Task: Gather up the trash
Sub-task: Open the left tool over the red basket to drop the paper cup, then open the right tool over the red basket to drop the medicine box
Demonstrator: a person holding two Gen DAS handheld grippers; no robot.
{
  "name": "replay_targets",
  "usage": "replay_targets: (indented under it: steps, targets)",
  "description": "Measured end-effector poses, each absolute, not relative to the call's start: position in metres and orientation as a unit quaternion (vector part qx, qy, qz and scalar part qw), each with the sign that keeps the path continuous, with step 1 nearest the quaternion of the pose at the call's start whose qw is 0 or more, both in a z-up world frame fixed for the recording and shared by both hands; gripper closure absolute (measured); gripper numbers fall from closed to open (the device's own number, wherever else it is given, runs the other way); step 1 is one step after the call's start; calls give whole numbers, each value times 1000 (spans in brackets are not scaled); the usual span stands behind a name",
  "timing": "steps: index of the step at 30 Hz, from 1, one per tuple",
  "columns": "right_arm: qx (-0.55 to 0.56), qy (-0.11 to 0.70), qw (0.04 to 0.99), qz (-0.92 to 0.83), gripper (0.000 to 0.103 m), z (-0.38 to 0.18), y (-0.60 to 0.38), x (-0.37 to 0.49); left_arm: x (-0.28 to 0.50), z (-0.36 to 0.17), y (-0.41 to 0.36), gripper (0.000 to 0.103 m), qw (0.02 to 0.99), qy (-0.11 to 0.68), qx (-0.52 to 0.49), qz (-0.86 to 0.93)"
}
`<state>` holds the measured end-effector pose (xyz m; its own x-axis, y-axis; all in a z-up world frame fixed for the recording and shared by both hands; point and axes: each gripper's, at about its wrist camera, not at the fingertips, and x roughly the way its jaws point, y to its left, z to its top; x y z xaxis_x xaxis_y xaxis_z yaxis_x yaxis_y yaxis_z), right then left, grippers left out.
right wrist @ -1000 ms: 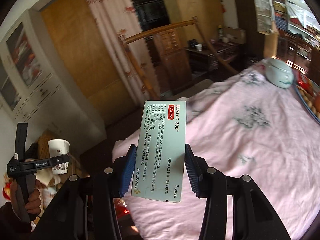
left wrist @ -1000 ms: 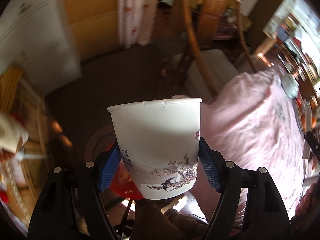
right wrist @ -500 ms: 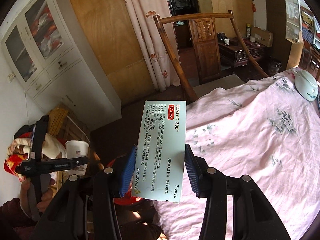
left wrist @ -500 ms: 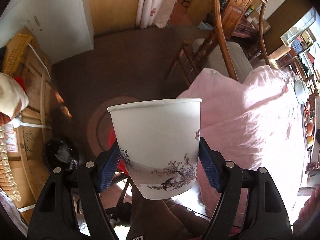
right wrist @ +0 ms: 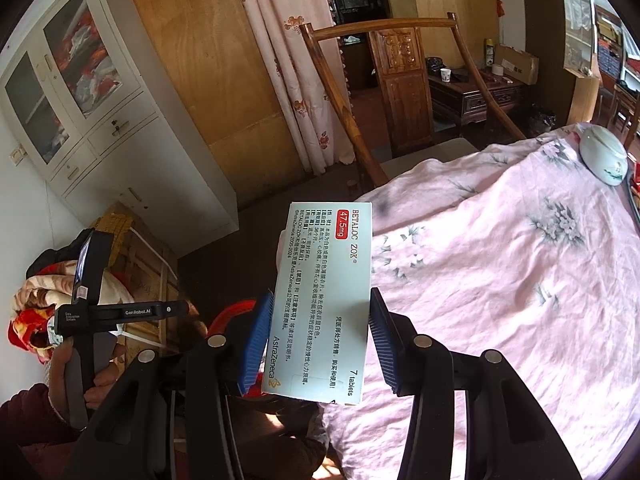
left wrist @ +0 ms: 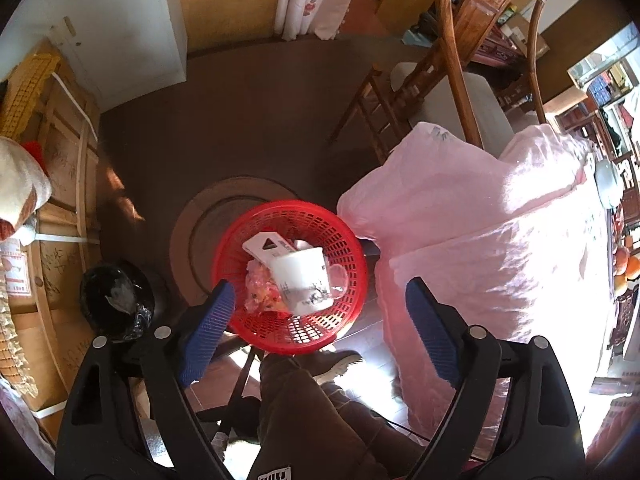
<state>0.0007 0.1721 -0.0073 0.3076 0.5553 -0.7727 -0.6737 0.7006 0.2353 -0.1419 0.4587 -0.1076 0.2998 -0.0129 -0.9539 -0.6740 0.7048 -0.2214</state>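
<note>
Left claw [left wrist: 316,336] pointing steeply down, jaws spreading, nothing between the blue pads [left wrist: 208,332]. Straight below: red mesh wastebasket [left wrist: 348,308] on the floor, with the white paper cup [left wrist: 302,284] lying tipped on its side inside, on top of a white flat package [left wrist: 266,246] and some crinkly plastic wrap [left wrist: 260,294]. Black bin [left wrist: 116,304] just off to the left, pink floral tablecloth [left wrist: 480,248] hanging down on the right, wooden chair [left wrist: 420,76] beyond.

Right claw [right wrist: 318,340] clamped on a pale blue Betaloc ZOK medicine box [right wrist: 324,300], held upright above the tabletop edge. White bowl [right wrist: 604,156] upside down on the far side of the cloth. White cabinet [right wrist: 100,120] and flowered curtain [right wrist: 288,60] in the back.
</note>
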Motion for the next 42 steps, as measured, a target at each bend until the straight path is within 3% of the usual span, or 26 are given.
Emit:
replay_targets:
  steps: [37, 39, 41, 42]
  targets:
    - [-204, 482, 618, 586, 54, -84, 363, -85, -317, -89, 487, 18, 666, 500, -372, 410]
    - [-208, 485, 615, 586, 52, -91, 372, -88, -320, -90, 490, 18, 665, 502, -371, 411]
    - [-208, 493, 612, 583, 36, -100, 379, -88, -321, -91, 493, 18, 664, 504, -368, 411]
    - [-209, 500, 611, 577, 35, -105, 385, -88, -320, -93, 494, 18, 664, 506, -367, 410]
